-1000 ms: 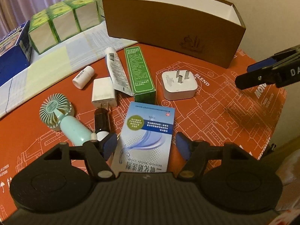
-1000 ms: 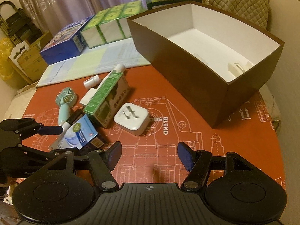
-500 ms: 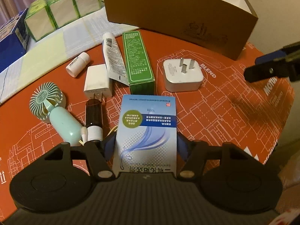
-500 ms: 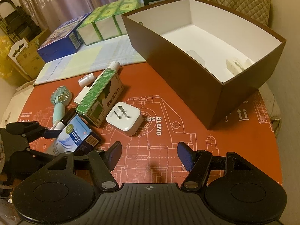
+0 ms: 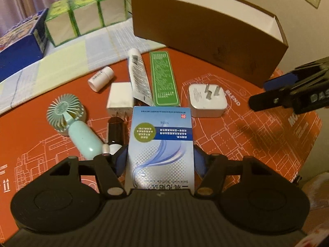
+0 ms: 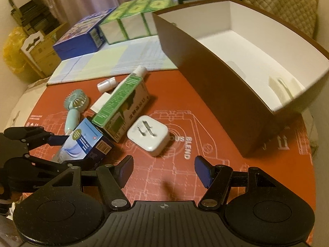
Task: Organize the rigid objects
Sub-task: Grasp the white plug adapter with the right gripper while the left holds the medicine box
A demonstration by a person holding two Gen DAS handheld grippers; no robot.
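Here, left wrist view: my left fingers have narrowed from a wide spread a second ago until both blue pads flank the blue-and-white carton and appear to press its long sides. Over that second the carton came to fill the gap between them; I judge the grasp just made, the lift not yet begun. Just beyond the fingertips lie the green carton, the white tube and the white plug adapter; to their left, the mint hand fan and a dark bottle. The brown box stands well beyond, open-topped.

Right wrist view: my right fingers are spread wide and hold nothing, poised above the red surface just short of the plug adapter. This view has drawn slightly nearer the objects. To the left of these fingers the left fingers bracket the carton, whose far end leans against the green carton. The brown box lies ahead to the right, its destination, I judge.
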